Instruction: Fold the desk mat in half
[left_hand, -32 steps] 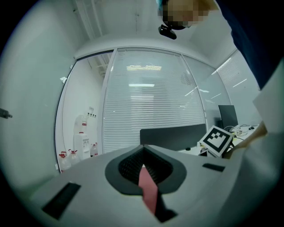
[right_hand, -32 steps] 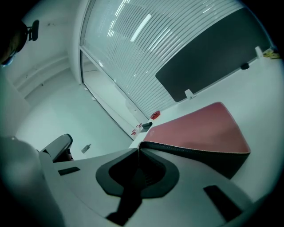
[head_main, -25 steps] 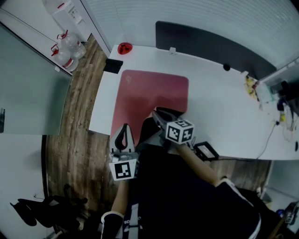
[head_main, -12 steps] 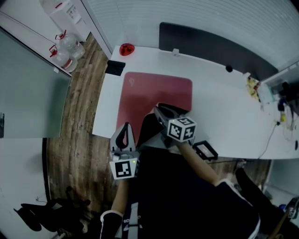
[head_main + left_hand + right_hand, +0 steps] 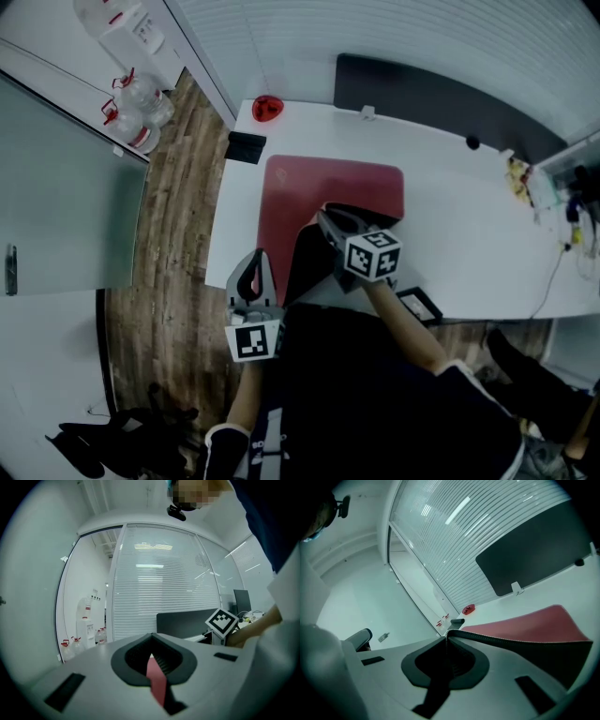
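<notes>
The red desk mat lies on the white desk, its near edge lifted so that the black underside shows. My left gripper is at the mat's near left corner. In the left gripper view a red strip of mat sits between the jaws of that gripper, which are shut on it. My right gripper holds the lifted edge over the mat's near right part. In the right gripper view the stitched edge runs out of its shut jaws.
A red object and a small black item sit at the desk's far left corner. A dark partition lines the back. A black-framed device lies at the front edge, with clutter at right. Water bottles stand on the wood floor.
The head view has shifted, so the desk sits further right and lower. Both grippers keep their hold on the lifted edge and have moved slightly toward the mat's far edge.
</notes>
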{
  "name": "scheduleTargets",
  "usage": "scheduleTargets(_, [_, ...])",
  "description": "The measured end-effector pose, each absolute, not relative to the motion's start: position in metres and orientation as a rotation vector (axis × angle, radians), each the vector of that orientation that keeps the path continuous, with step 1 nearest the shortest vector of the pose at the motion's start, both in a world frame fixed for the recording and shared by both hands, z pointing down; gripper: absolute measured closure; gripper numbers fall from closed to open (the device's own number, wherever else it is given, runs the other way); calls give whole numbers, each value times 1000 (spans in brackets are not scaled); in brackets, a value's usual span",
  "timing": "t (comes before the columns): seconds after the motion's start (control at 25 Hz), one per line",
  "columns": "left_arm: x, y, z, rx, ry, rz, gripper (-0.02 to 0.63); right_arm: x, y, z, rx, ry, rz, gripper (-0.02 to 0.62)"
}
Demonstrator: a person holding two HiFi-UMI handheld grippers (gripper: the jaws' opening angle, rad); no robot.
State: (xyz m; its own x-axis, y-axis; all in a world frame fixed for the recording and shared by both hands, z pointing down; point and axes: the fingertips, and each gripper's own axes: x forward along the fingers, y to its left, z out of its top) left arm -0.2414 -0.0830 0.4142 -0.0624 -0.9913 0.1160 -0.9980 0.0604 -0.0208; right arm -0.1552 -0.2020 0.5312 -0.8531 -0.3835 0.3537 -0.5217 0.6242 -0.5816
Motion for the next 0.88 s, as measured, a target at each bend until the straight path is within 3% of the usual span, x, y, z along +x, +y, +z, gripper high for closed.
scheduleTargets(0.88, [-302,-107,415,2185,-2146,180,604,-228,-257,530,758,-2658,949,580])
